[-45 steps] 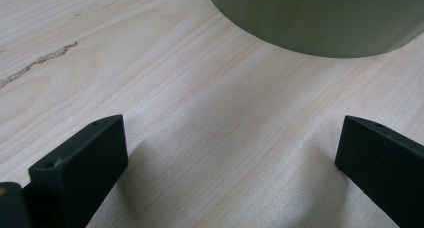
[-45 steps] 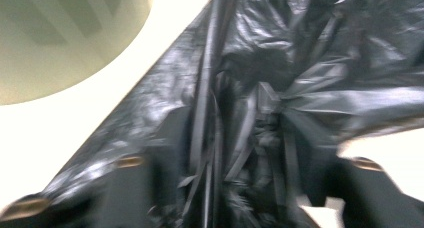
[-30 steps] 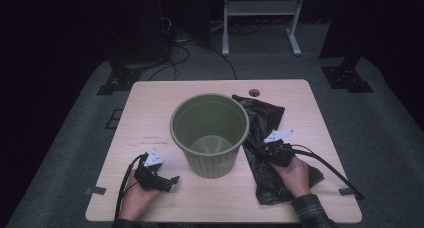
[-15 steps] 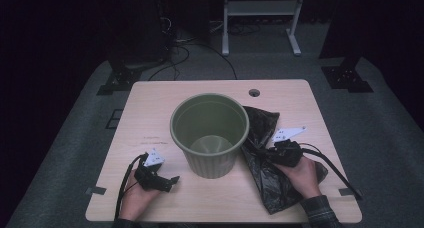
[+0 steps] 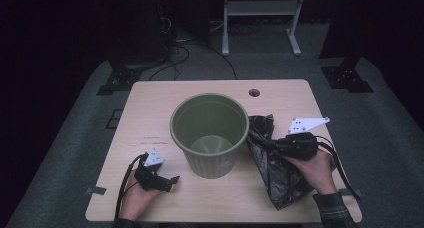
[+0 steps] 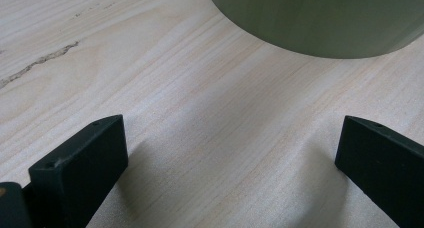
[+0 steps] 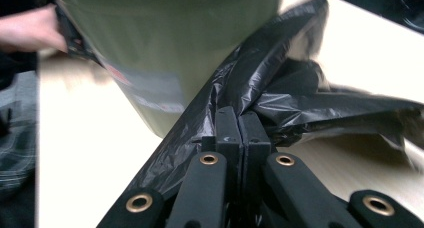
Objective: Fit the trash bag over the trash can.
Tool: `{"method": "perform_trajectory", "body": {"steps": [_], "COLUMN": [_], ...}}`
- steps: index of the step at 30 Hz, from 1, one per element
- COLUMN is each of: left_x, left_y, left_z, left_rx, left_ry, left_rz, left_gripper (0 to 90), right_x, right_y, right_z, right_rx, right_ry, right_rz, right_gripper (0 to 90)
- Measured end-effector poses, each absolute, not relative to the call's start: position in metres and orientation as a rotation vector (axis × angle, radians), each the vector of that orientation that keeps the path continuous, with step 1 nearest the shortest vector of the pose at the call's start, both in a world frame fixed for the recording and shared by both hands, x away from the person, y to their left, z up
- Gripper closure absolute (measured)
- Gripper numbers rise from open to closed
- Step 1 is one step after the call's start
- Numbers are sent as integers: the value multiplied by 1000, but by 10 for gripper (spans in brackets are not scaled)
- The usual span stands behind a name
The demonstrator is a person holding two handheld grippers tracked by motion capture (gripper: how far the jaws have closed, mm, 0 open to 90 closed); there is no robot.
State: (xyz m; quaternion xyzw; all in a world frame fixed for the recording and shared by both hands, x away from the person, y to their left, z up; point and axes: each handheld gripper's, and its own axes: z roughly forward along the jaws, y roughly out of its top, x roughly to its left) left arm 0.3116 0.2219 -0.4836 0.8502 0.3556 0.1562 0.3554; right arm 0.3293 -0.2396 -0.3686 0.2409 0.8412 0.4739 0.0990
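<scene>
Nearest the person, at about seven o'clock on the wooden surface (image 5: 150, 113), the left gripper (image 5: 167, 180) rests low in the left hand (image 5: 136, 198), its cable looping back along the wrist. From the left gripper view its two black jaws stand wide apart with only bare wood between them, and the curved wall of the bin sits just ahead of them, not touching.

Over at four o'clock the right hand (image 5: 316, 168) holds the right gripper (image 5: 267, 144), which points toward nine o'clock, with the grey three-cornered plate on top. From the right gripper view its jaws are pressed tight together on a fold of the black plastic bag (image 7: 280, 95), pinching the crumpled film between the pads. That bag (image 5: 280, 175) hangs from the pinch and trails toward five o'clock, its lower end lying on the surface near the front edge; its upper part bunches close against the bin's right side.

At the centre stands the olive-green bin (image 5: 210, 133), upright and open at the top, ribbed on its lower wall, with a pale label visible on its side in the right gripper view.

Farther off, at twelve o'clock, a small round cable hole (image 5: 254, 93) sits near the rear edge. Beyond the surface, a white metal stand (image 5: 260, 18) rises from the dark floor.
</scene>
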Motion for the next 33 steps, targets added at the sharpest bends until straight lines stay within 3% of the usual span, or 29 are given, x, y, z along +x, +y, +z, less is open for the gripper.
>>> {"method": "perform_trajectory", "body": {"steps": [19, 33], "left_x": [312, 312], "left_y": [222, 222], "left_z": [-484, -484], "left_rx": [2198, 2196], "left_ry": [917, 917], "left_rz": [403, 404], "left_gripper": [0, 0], "right_x": [311, 314], "right_y": [-237, -203], "right_z": [-302, -259], "right_rx": [460, 320], "right_ry": [2487, 2477], "right_rz": [1534, 1520], "right_gripper": [897, 897]}}
